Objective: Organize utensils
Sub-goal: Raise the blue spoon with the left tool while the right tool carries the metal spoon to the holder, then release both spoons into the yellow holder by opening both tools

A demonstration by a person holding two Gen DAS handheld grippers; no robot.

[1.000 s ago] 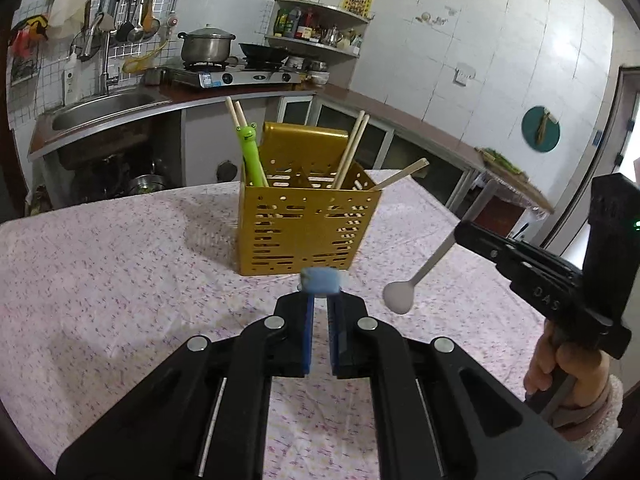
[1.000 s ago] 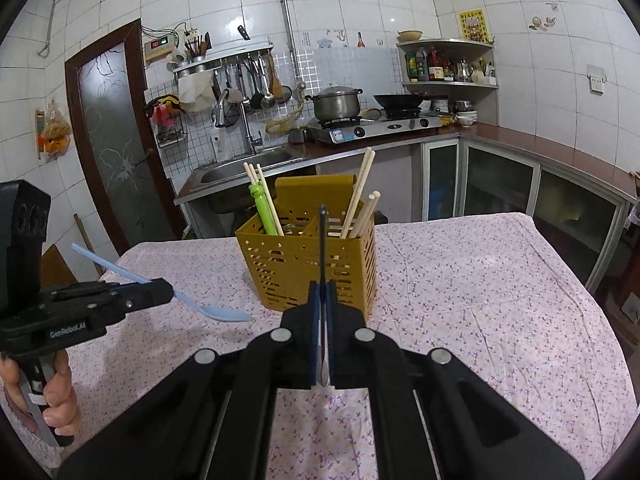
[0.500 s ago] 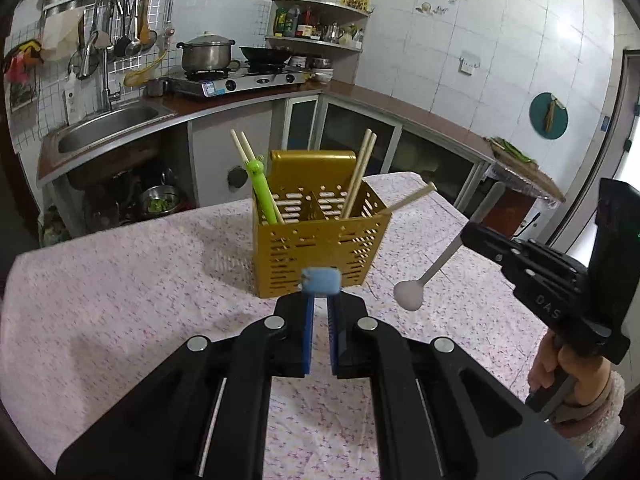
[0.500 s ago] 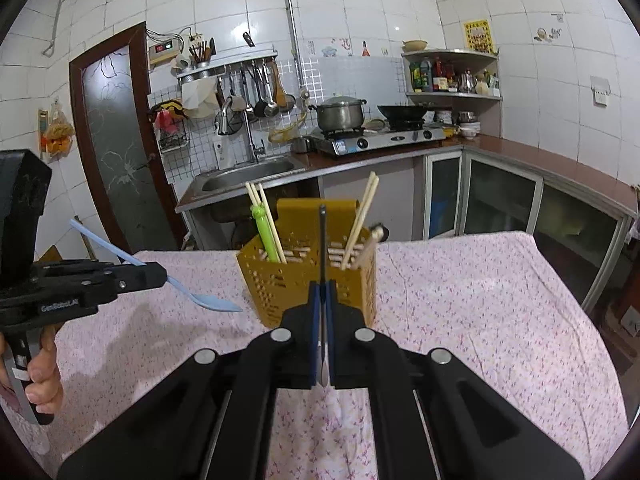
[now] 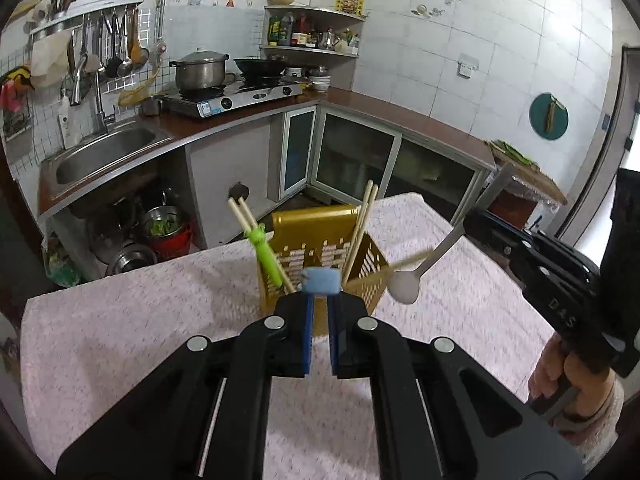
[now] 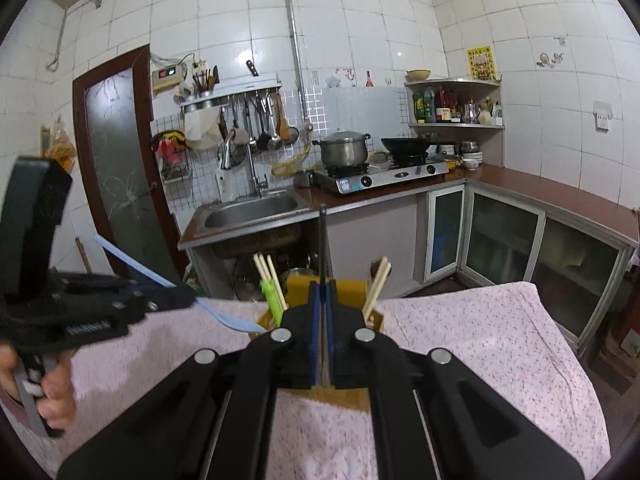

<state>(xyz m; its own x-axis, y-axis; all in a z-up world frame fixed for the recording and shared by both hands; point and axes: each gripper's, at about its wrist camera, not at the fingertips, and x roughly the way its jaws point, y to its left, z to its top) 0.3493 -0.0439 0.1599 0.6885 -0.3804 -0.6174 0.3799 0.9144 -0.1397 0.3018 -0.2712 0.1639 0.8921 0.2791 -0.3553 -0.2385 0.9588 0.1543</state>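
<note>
White-tiled kitchen, pink floral tablecloth (image 5: pixel 120 344), two spoons held above a utensil basket.

The left gripper (image 5: pixel 319 312) clamps a pale blue plastic spoon (image 6: pixel 236 320); at its 2 o'clock, the right gripper (image 6: pixel 322 336) pinches a white long-handled spoon (image 5: pixel 404 286). The perforated yellow plastic basket (image 5: pixel 320 240) holds wooden chopsticks (image 5: pixel 360 224) and a green chopstick trainer (image 5: pixel 266 256).

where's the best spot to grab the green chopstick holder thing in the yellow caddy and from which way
Grip the pale chopsticks above the green sleeve, where they stick up free of the caddy. Come from above and the caddy's left, fingers across the pair: they lean left out of that corner, while the lower part sits behind the caddy wall. Both grippers already hold spoons, so one must let go first.
</note>
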